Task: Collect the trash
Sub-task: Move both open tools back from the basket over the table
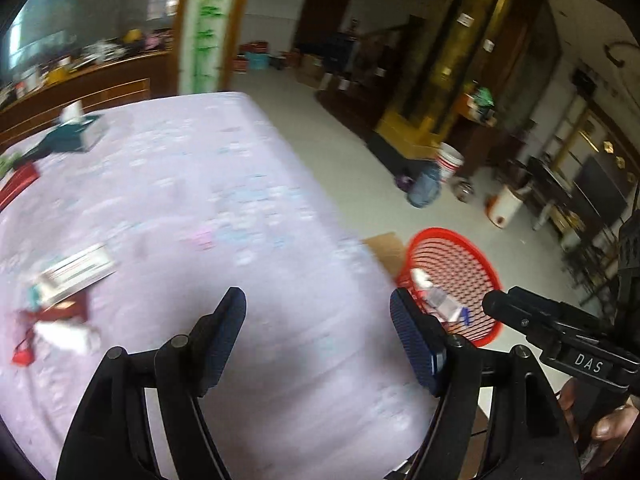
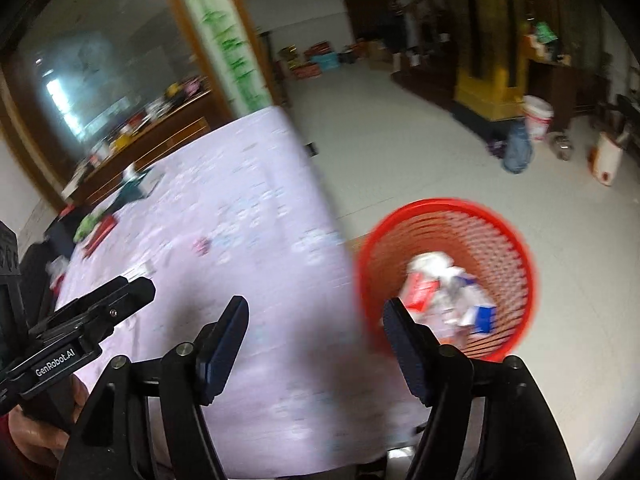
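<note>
Item 1. My left gripper (image 1: 318, 316): jaws wide apart, nothing between them, held over the near part of the table (image 1: 280, 380) with its pale lilac cloth.

Item 2. My right gripper (image 2: 316, 320): jaws likewise spread and empty, held above the table edge, with the basket just past its right finger.

Item 3. Red mesh basket (image 2: 516, 248): on the floor, just right of the table's near corner. It already holds crumpled paper and wrappers (image 2: 444, 296).

Item 4. Remaining trash, ahead and left of my left gripper: a flat printed carton (image 1: 76, 272) lying on the cloth, and nearer the left edge a heap of crumpled white paper with red scraps (image 1: 60, 332). Blur hides finer detail.
- Handling, by my estimate: all light and soft. The paper should crush easily, so I would pinch its bulk in the middle. The carton looks thin and bendable and may slide on the cloth; I would take it by a long edge.

Item 5. Farther left: a red flat object (image 1: 18, 182) and a teal tissue box (image 1: 74, 136), perhaps not trash.

Item 6. Beyond: open floor, a white bucket (image 1: 450, 164).
</note>
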The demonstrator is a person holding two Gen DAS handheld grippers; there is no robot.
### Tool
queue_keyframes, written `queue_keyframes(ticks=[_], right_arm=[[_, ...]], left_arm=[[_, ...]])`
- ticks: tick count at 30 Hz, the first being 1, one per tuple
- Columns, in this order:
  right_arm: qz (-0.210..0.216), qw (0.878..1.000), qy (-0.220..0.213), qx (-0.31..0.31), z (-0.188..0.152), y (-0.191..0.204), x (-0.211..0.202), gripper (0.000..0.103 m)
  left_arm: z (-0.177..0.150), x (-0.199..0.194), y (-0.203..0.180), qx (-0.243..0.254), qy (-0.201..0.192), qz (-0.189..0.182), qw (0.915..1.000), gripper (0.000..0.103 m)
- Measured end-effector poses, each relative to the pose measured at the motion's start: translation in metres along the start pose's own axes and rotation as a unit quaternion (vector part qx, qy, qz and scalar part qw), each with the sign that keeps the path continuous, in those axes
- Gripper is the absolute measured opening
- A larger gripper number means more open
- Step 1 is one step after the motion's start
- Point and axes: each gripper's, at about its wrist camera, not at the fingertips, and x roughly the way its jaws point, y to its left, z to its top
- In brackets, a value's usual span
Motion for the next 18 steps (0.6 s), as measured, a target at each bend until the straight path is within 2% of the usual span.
queue_keyframes(ticks=[8, 11, 18], right_arm=[[0.049, 0.996, 0.044, -0.062, -0.018, 0.076, 0.033, 0.074], [0.065, 0.994, 0.058, -0.068, -0.022, 0.091, 0.042, 0.074], [0.086, 0.988, 0.107, -0.065, -0.028, 0.111, 0.062, 0.070]], left_arm=[[-0.029, -0.060, 0.093, -0.070, -0.028, 0.053, 0.9958, 0.073], [-0.041, -0.075, 0.124, -0.096, -0.016, 0.072, 0.9927, 0.073], [-0.063, -0.099, 0.191, -0.121, 0.017, 0.115, 0.9859, 0.073]])
